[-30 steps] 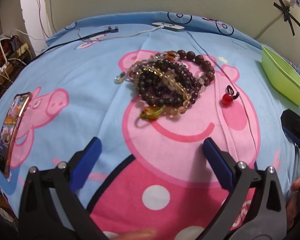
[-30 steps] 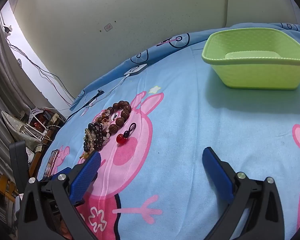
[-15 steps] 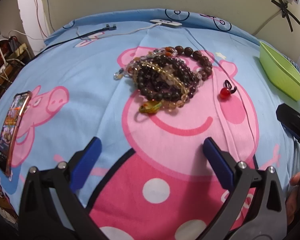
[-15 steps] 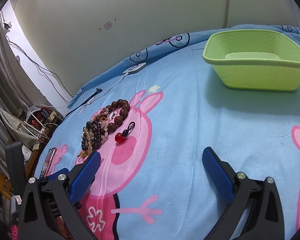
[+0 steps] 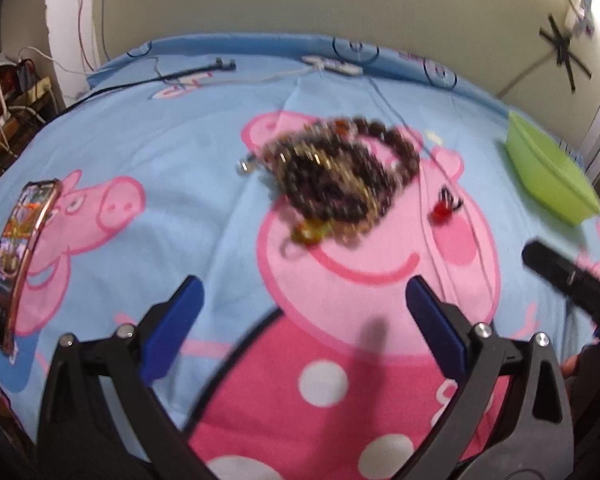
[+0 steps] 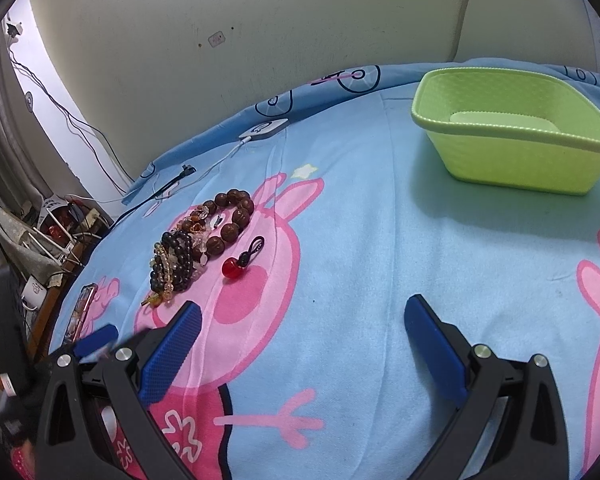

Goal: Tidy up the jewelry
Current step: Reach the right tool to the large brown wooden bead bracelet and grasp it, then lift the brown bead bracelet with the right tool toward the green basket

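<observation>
The bracelet pile [image 5: 336, 184] lies straight ahead of the left gripper [image 5: 300, 320], nearer it than the right gripper [image 6: 300, 340]; both gape wide, empty.

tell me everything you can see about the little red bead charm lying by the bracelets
The small round red bead charm looks glossy and translucent, like glass or resin, with a black cord loop knotted to its top. It lies flat on the pink pig print of the blue cartoon bedsheet, apart from the pile of brown and amber beaded bracelets beside it. Only the sheet touches it. In the left wrist view it shows blurred.
</observation>
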Action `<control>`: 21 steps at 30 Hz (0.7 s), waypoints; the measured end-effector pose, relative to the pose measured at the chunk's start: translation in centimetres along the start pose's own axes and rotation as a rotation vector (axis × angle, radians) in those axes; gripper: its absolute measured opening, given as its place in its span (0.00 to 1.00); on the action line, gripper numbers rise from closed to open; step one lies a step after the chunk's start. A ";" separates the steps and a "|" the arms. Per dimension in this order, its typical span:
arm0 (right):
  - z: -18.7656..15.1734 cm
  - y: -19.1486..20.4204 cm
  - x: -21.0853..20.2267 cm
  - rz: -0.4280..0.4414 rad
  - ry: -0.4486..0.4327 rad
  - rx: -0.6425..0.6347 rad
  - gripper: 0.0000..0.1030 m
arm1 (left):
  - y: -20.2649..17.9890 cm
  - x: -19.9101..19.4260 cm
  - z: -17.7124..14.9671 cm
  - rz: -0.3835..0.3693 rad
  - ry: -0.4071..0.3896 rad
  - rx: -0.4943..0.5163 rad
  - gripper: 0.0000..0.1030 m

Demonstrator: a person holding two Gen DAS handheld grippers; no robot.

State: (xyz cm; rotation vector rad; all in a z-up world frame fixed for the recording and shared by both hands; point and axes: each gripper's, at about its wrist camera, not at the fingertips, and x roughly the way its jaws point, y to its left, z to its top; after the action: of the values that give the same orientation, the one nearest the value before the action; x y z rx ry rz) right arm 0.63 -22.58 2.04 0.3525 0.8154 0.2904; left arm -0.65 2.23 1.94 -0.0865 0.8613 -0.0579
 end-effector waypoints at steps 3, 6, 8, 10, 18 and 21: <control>0.1 0.0 -0.2 0.006 0.000 0.000 0.82 | 1.3 -0.5 1.6 0.025 -0.071 0.012 0.94; 1.0 0.9 -0.4 -0.004 -0.021 -0.068 0.79 | 2.8 -0.3 3.5 0.045 -0.096 0.015 0.88; 1.9 1.9 -0.5 -0.007 -0.041 -0.137 0.73 | 4.4 0.0 4.4 0.008 -0.085 -0.009 0.82; 3.1 3.0 0.2 0.004 -0.028 -0.199 0.63 | 5.1 0.5 5.3 -0.018 -0.075 -0.030 0.79; 7.2 5.8 7.4 -0.008 0.098 -0.335 0.28 | 6.0 1.1 5.9 -0.072 -0.082 -0.041 0.76; 8.0 6.5 10.7 -0.016 0.169 -0.356 0.18 | 6.0 1.3 5.6 -0.081 -0.077 -0.034 0.76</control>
State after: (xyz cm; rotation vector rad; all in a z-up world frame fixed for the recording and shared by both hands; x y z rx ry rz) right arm 12.83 -14.21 2.80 -0.0133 0.9122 0.4465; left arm 4.56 8.37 3.98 -0.1540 0.7813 -0.1151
